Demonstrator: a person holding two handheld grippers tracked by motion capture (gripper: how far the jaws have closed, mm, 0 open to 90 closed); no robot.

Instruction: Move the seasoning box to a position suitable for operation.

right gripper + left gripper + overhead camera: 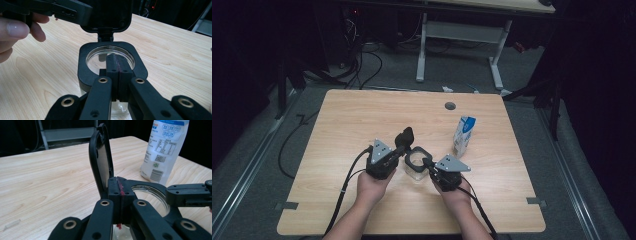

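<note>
Gripping a clear jar [415, 169] with a black square collar and a hinged black lid [404, 137], both tools work near the middle of the counter [342, 120], toward its near edge. The jar stands upright on the counter; the lid is flipped up and stands nearly vertical on its hinge at the far-left side of the collar. A blue-and-white milk carton [464, 134] stands apart, toward the right edge.

Left tool [398, 150]: jaws fully closed, pads pressed together with a red smear between them, at the collar beside the hinge [105, 192]. Whether they pinch a thin part of the collar or just rest there cannot be told. Right tool [428, 162]: jaws also fully closed, tips sitting over the near rim of the collar [85, 72], over the mouth of the jar; grip on the rim not confirmable, it may only be bracing.

Handling judgement: the jar body looks like glass or hard clear plastic, so rigid, smooth and slippery on the walls, breakable if tipped off the counter. It appears empty, so probably light and easy to skid on the wood. The collar is stiff plastic with flat edges, the best place to hold: pinch a collar edge or corner, not the clear wall. The lid is thin and stiff and swings on a small hinge, likely the weak spot; push it at the free edge, not at the hinge, while the other tool steadies the collar.
</note>
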